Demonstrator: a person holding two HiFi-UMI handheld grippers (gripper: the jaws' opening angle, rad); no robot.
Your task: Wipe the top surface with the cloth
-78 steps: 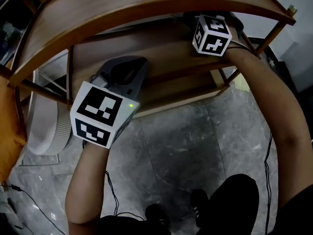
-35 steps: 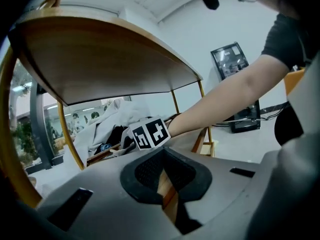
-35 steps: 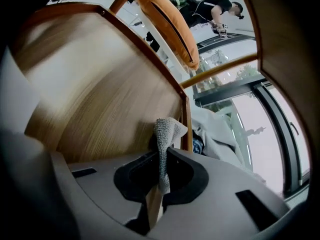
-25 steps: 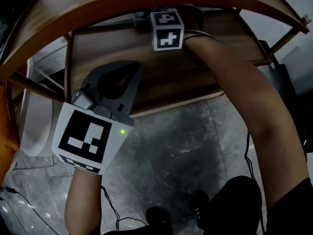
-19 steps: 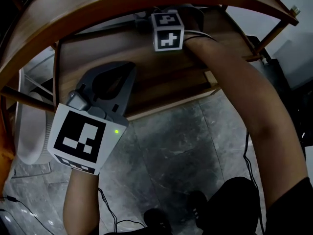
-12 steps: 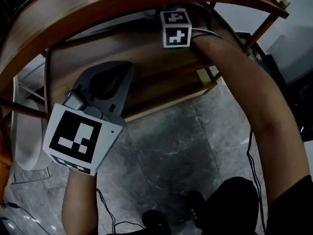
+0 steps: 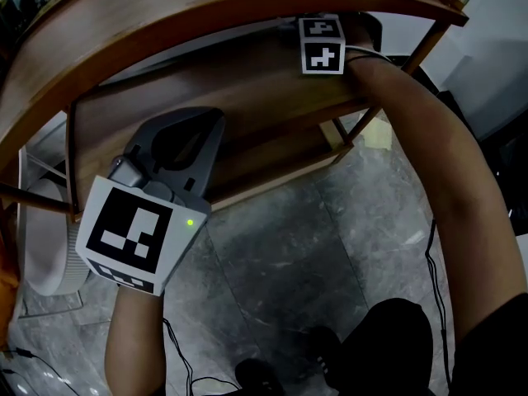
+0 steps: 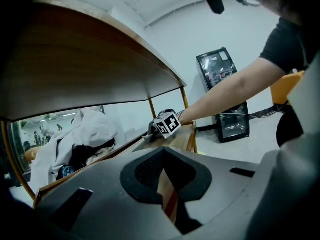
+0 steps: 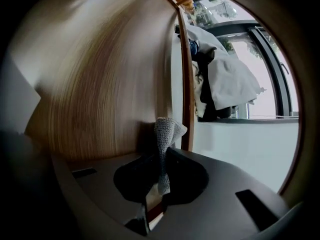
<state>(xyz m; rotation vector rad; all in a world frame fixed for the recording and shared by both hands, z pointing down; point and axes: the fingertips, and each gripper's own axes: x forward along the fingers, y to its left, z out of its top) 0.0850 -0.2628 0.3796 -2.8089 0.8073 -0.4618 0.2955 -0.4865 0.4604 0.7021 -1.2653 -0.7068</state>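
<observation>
Your right gripper (image 9: 159,176) has its jaws pinched tight on a small grey knitted cloth (image 9: 165,134). A tuft of the cloth pokes out past the tips, right up against the brown wooden shelf board (image 7: 247,89). From the right gripper view it's hard to say for sure whether the fabric is actually pressing on the wood or just sits next to it.

In the head view, that gripper's black-and-white marker cube (image 7: 322,46) sits over the far right part of the board. It's tucked under the curved wooden top panel (image 7: 165,23), with your bare forearm (image 7: 429,139) reaching in from the right.

Your left gripper (image 8: 167,189) has its jaws closed together with nothing between them, just a sliver of wood showing through. It hangs at the shelf's near edge, well apart from the right one.

A heap of white clothing (image 8: 75,144) lies at the far end of the shelf. A black glass-door cabinet (image 8: 225,96) stands on the floor beyond it. Below you is the grey marbled floor (image 7: 313,246).
</observation>
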